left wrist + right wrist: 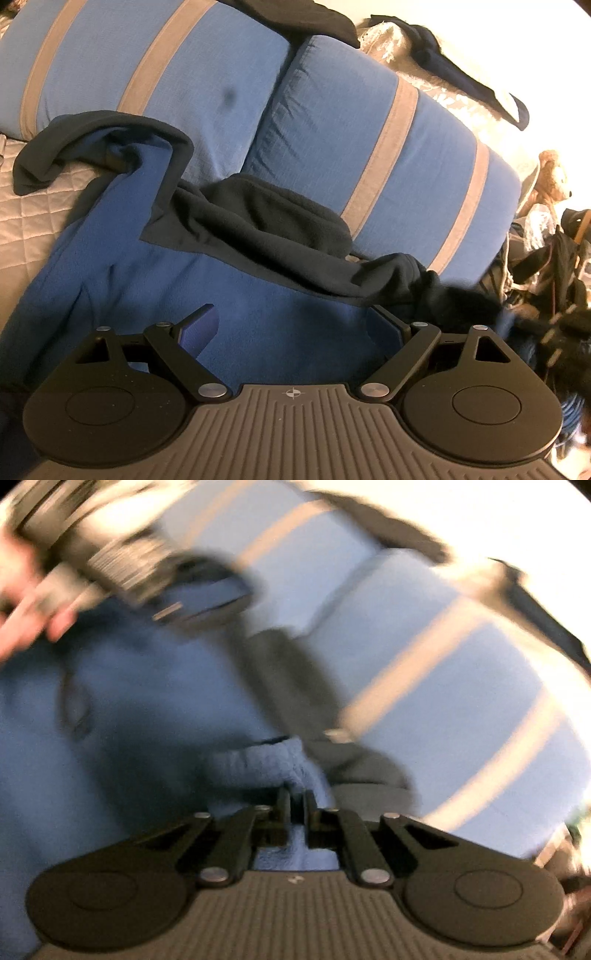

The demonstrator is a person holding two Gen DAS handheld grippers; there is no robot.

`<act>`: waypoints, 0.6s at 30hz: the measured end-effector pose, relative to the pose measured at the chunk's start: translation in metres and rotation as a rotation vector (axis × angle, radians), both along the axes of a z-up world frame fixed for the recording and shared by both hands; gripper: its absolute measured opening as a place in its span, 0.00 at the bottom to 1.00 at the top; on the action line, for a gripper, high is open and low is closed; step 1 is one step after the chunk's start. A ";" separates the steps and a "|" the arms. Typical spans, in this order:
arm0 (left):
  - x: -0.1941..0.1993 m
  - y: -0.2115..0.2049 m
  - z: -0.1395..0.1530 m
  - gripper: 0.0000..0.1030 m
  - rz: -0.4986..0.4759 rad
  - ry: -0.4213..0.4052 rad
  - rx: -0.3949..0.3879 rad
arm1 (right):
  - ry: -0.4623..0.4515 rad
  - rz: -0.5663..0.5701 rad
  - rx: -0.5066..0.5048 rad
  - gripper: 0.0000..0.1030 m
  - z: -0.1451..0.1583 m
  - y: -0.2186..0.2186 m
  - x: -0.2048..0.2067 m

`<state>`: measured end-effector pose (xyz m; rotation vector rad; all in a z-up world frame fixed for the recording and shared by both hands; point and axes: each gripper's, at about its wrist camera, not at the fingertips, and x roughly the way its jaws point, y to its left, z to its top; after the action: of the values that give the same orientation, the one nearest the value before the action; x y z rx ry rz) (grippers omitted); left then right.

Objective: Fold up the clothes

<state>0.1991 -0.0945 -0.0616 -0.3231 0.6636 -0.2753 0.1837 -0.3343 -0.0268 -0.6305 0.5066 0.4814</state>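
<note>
Your right claw [295, 805] pinches the blue fleece [229, 295] edge, ready to fold; your left claw [291, 328] hovers wide open, empty, above it.

Your left gripper [291, 328] is spread wide, its two blue-padded fingers [199, 328] well apart and angled forward and down; your right gripper [295, 805] has its jaws drawn nearly together, pinching a fold of cloth between them; in the right wrist view a blurred bare hand [26, 609], probably your left, shows at the upper left edge
</note>
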 end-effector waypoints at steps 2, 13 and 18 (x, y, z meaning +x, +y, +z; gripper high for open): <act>-0.001 0.000 0.000 0.86 0.000 -0.004 -0.001 | -0.033 -0.099 0.091 0.05 0.020 -0.034 0.009; -0.002 -0.003 0.002 0.86 -0.003 -0.016 -0.007 | -0.376 -1.034 0.515 0.05 0.058 -0.321 -0.041; -0.002 -0.004 0.002 0.86 -0.011 -0.012 -0.003 | -0.284 -1.329 0.585 0.04 -0.016 -0.391 -0.083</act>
<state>0.1967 -0.0990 -0.0600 -0.3203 0.6537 -0.2885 0.1006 -0.7250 -0.0425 0.2702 0.3857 -0.7058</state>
